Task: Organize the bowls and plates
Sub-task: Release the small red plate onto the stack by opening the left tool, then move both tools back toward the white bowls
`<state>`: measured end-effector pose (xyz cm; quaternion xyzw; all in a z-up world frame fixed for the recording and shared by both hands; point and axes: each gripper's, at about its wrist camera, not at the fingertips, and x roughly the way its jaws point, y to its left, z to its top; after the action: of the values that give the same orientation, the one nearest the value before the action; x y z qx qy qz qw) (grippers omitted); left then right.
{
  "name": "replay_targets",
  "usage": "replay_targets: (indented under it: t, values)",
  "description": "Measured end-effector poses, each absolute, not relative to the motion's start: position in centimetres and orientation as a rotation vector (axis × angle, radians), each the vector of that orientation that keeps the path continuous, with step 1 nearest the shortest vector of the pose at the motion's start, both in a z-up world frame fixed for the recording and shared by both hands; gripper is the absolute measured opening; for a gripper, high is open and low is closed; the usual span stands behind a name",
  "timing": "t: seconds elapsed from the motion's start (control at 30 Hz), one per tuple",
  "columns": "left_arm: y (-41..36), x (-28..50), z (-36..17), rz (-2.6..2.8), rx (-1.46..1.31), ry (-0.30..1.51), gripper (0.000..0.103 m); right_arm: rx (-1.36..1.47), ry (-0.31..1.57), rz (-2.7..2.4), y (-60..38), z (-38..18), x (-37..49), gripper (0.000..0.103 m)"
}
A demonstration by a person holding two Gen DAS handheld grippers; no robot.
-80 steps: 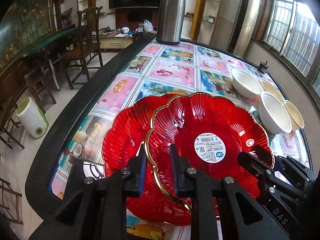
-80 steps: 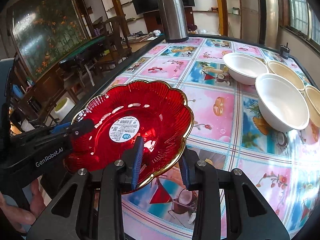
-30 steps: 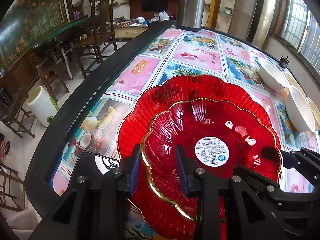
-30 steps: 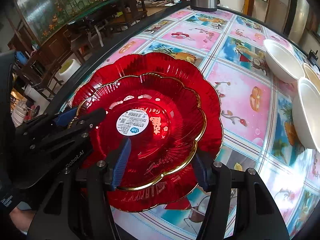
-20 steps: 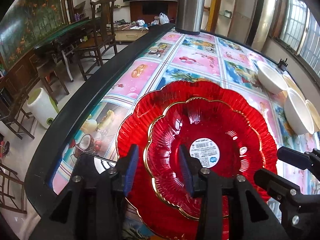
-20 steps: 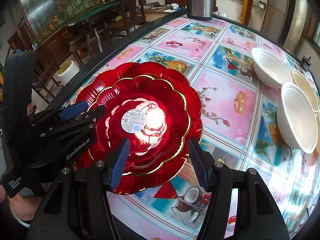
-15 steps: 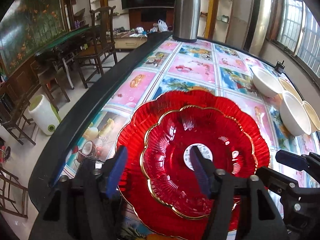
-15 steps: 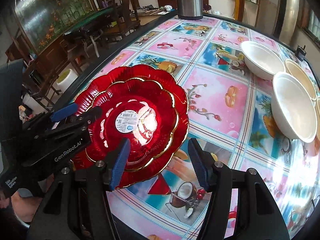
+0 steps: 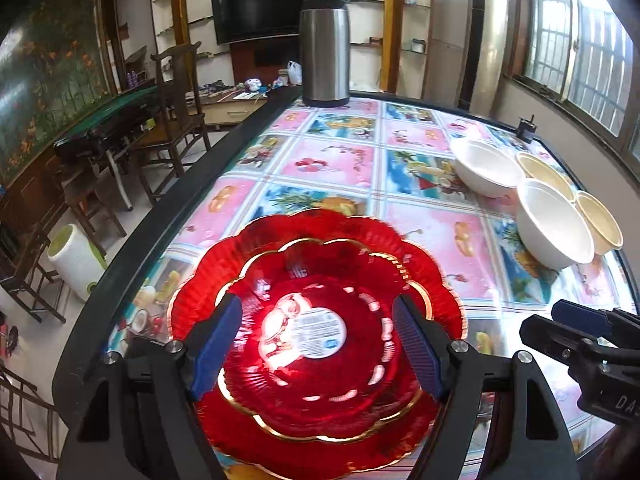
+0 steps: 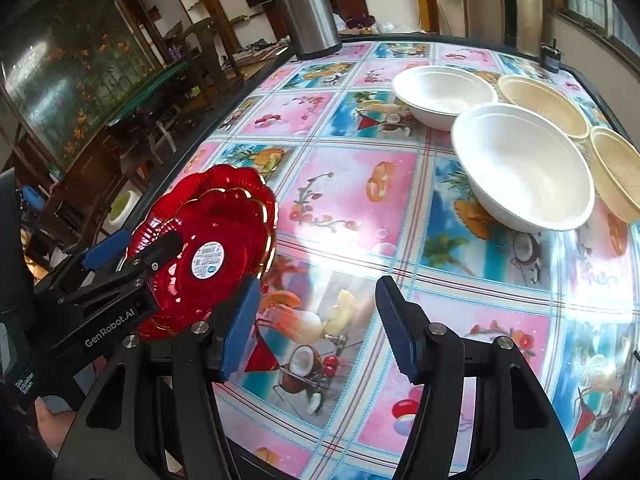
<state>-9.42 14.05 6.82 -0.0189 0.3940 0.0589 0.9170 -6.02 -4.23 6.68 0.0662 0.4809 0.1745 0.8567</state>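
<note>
Two red scalloped plates with gold rims are stacked near the table's left edge, the small plate (image 9: 328,384) lying inside the large plate (image 9: 320,228). My left gripper (image 9: 316,332) hovers just above them. Its jaws are opening wide, with the plates beneath and nothing pressed by the blue pads. In the right wrist view the plate stack (image 10: 216,240) sits at the left, with the left gripper (image 10: 140,246) over it. My right gripper (image 10: 316,296) stands open over bare tablecloth to the right of the stack, holding nothing. Two white bowls (image 10: 524,164) (image 10: 440,92) and two cream bowls (image 10: 540,104) (image 10: 616,168) sit far right.
A steel thermos (image 9: 324,48) stands at the table's far end. The table's black rim (image 9: 132,236) curves along the left, with chairs and a white roll on the floor beyond. A small black object (image 9: 526,128) sits at the far right corner.
My left gripper released the small plate's rim, widened its jaws and drew back upward. My right gripper swung right, away from the plates. The small plate now rests in the large one.
</note>
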Motion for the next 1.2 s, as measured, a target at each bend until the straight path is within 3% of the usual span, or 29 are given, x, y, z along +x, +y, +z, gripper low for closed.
replay_targets:
  t: [1.2]
  values:
    - [0.0, -0.6, 7.2, -0.103, -0.072, 0.922, 0.078, 0.439, 0.972, 0.049, -22.8, 4.6, -2.8, 0.060]
